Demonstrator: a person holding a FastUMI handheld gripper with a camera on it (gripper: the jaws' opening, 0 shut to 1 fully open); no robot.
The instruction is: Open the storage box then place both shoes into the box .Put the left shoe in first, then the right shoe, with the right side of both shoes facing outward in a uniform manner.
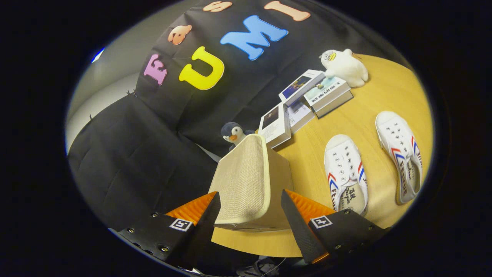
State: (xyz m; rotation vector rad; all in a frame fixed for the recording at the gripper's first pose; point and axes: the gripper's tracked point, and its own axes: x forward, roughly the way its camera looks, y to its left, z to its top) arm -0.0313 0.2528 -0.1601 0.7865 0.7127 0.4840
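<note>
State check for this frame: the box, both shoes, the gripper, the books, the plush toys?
Storage box: lid shut, between the fingers.
Gripper: open, fingers either side of the box, not pressing.
Near shoe: flat on the table, outside the box.
Far shoe: same.
Books: closed, piled loosely.
White plush: on the books.
Penguin plush: upright behind the box.

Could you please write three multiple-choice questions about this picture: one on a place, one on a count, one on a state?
1. Where is the storage box?
A. between the jaws
B. beyond the books
C. on a shoe

2. How many white shoes lie on the table?
A. one
B. two
C. three

3. How does the gripper stand?
A. shut on a shoe
B. shut on a book
C. open around the box

Answers: 1 A, the box sits between both fingers. 2 B, the nearer shoe and the farther shoe. 3 C, gaps show on both sides.
</note>
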